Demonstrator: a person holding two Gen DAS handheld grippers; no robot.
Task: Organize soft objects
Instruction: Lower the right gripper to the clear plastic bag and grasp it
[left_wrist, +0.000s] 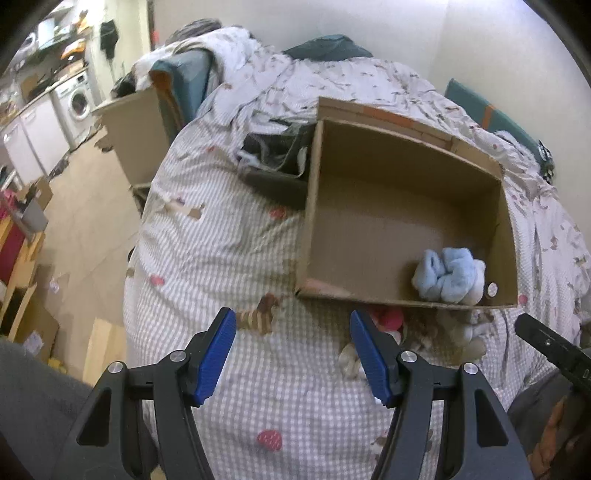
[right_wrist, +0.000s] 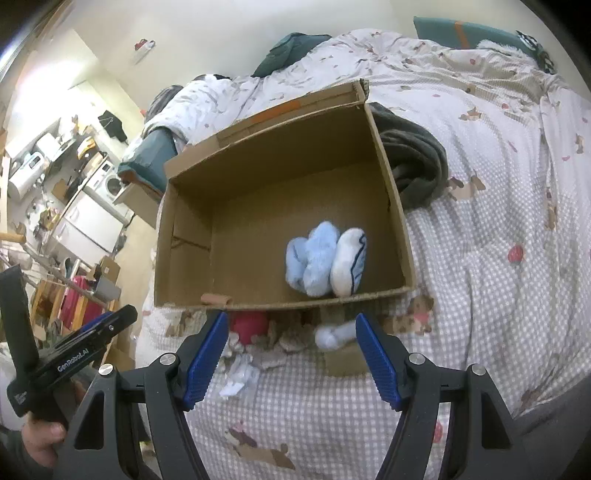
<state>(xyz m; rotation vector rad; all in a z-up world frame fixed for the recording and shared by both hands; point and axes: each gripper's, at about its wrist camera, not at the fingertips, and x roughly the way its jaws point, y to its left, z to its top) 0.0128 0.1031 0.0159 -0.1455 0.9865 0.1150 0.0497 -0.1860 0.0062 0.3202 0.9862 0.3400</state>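
An open cardboard box (left_wrist: 388, 147) (right_wrist: 192, 236) lies on the bed. A light blue fluffy sock bundle (left_wrist: 448, 277) (right_wrist: 317, 258) sits in its near right corner, with a white sock (right_wrist: 349, 262) beside it. In front of the box lies a pile of soft items: a red one (right_wrist: 249, 326) (left_wrist: 389, 317), a white and blue sock (right_wrist: 334, 336) and beige pieces (right_wrist: 280, 349). My left gripper (left_wrist: 291, 350) is open and empty over the bedspread, left of the pile. My right gripper (right_wrist: 290, 350) is open and empty just above the pile.
A checked bedspread (left_wrist: 258, 406) covers the bed. A dark grey garment (right_wrist: 417, 162) lies right of the box, and a dark bin (left_wrist: 277, 162) stands at its left. A second cardboard box (left_wrist: 129, 136) and the floor lie left of the bed.
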